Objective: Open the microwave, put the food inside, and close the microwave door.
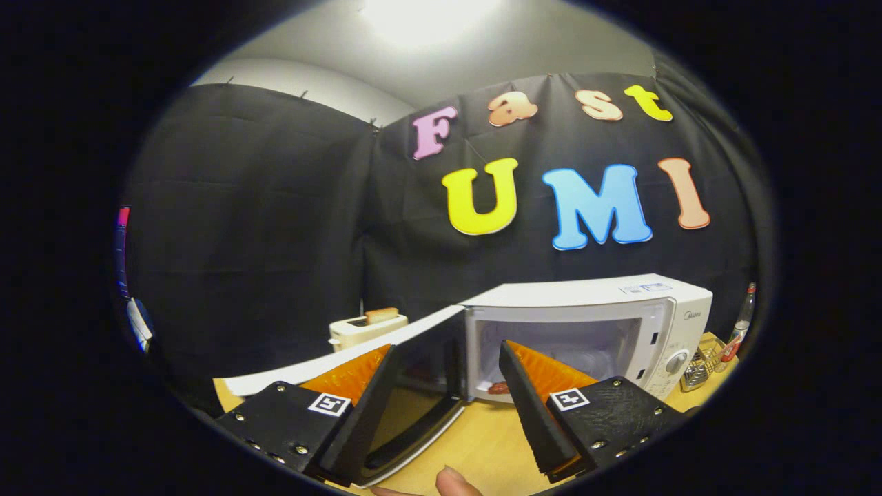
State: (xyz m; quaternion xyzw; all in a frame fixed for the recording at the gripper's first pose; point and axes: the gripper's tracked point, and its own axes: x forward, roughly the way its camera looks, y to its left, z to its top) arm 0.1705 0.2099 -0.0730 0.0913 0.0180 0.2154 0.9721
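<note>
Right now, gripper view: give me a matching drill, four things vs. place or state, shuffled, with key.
Things:
1. microwave door
2. toaster
3. bottle
4. gripper

Place or state:
A. beyond the wire basket, right of the microwave
B. swung open
C. open, holding nothing
D. left of the microwave, bread sticking out

Pairs: 1-B, 2-D, 3-A, 4-C

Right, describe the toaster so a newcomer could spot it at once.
Start at the white microwave on the wooden table, its door swung open. Look beyond that door, against the black cloth wall: the cream toaster stands there. A slice of toast pokes from its top. The open gripper holds nothing.
</note>
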